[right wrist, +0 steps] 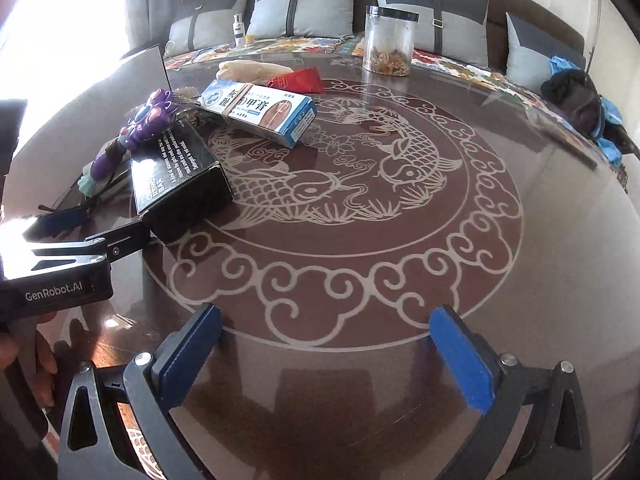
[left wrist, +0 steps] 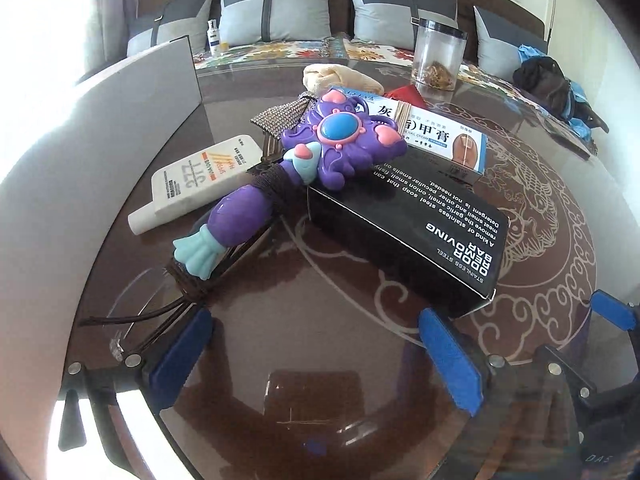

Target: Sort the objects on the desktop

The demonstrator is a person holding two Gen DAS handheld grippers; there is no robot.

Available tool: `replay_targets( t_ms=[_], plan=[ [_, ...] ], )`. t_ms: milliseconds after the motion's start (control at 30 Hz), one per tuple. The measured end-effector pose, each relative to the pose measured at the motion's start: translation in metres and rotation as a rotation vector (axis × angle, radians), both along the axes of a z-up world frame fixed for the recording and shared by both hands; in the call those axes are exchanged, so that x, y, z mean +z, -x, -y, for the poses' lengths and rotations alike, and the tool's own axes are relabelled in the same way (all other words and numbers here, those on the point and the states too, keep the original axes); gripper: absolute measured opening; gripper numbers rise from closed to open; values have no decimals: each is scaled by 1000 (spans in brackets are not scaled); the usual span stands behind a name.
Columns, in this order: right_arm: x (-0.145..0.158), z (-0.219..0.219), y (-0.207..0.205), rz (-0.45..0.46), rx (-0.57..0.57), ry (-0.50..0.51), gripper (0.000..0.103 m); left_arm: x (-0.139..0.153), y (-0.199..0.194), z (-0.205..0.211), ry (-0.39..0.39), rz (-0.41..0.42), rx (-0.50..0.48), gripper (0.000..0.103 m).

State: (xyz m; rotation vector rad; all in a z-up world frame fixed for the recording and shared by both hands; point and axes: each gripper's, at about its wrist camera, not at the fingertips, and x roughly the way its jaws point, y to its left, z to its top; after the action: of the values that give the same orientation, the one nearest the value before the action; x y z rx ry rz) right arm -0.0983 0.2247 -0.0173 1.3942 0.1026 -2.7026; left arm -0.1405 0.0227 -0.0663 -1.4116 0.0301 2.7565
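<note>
The black box point(left wrist: 404, 236) is the easiest thing to read on the round table point(right wrist: 360, 264): white print says "STAINLESS STEEL ODOR REMOVING BAR", with smaller lines about stainless steel soap that removes garlic and onion smells. From the left wrist the lettering is upside down. The box's long axis runs from the far-left clutter toward the near right, and its near end sits just ahead of the left gripper point(left wrist: 316, 354), whose blue fingers point(left wrist: 450, 364) stand spread apart with nothing between them.

A purple toy wand point(left wrist: 280, 172) lies partly over the box's far corner, its head toward the sofa and its pale blue tail toward the left gripper. Behind it is a blue-and-white carton point(left wrist: 432, 136) with Chinese characters and "NAIL CREAM", bound by rubber bands. To the left lies a white tube point(left wrist: 200, 178) marked "377" in orange, cap toward the near side.

The right gripper point(right wrist: 326, 354) hovers over the fish pattern, well clear of the objects, its fingers wide apart and holding nothing. In its view the left tool reads "GenRobot.AI"
</note>
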Motion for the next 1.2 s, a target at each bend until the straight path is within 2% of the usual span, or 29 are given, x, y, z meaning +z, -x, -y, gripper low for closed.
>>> replay_targets(
  t_ms=[167,300,1200],
  plan=[
    [0,0,0,0,0,0,103,-1,-1,0,-3,-2,0,103],
    [0,0,0,0,0,0,103,-1,3,1,-4,-1,-60,103],
    [0,0,-1,0,0,0,103,-1,2,1,-4,-1,-61,103]
  ],
)
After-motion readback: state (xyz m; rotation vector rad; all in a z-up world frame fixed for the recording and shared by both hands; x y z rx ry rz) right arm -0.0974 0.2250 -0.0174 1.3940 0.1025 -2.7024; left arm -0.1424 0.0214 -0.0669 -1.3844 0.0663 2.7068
